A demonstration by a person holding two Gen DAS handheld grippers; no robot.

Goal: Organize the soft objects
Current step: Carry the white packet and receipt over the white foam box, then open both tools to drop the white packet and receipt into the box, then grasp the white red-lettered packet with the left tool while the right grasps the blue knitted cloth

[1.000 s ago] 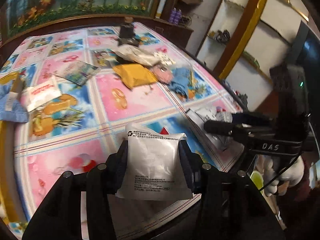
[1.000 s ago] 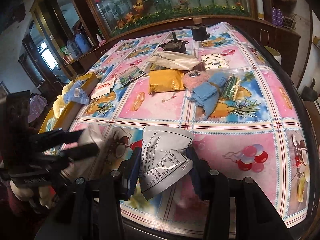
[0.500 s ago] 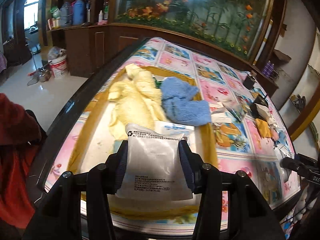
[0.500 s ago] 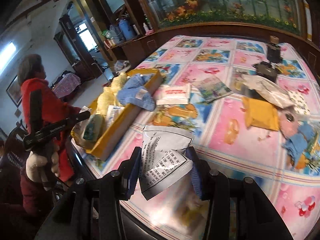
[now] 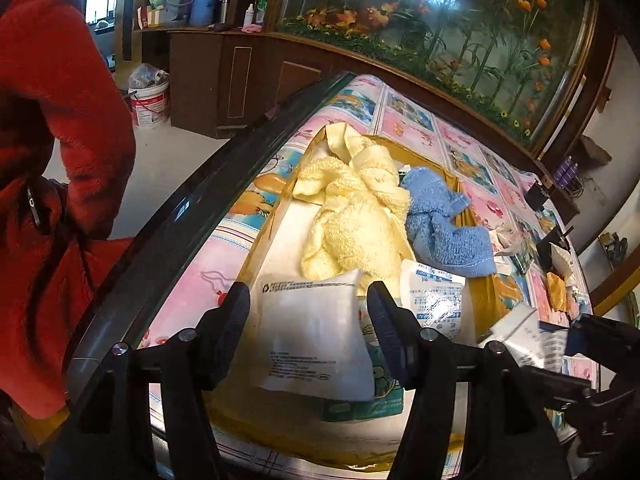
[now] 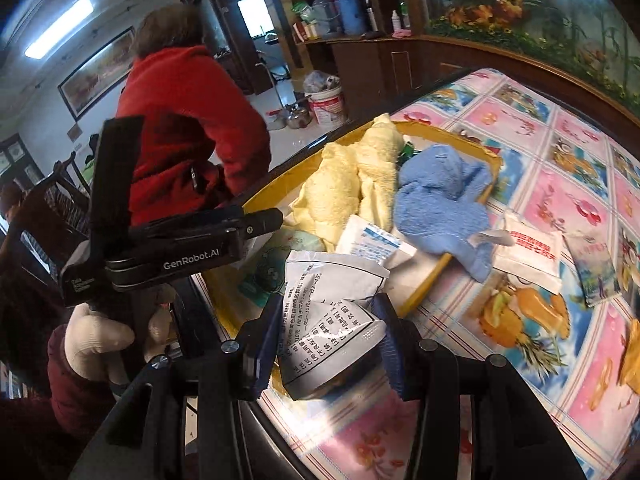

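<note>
L hand-held gripper [image 5: 308, 312] spread – pouch [image 5: 316, 336] loose over tray [image 5: 478, 300]; lift clear. R hand-held gripper [image 6: 326, 330] pinching packet [image 6: 332, 308] – release over tray.

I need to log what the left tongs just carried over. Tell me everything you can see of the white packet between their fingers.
The white packet is a soft, flat pouch of matte white plastic with a recycling mark near its top left corner and small grey print low on its face. It sits slightly tilted between the fingers of the left tongs, which stand open with a gap on each side. It lies in the yellow tray on a green-printed pack, with its top edge near the yellow towel.
</note>
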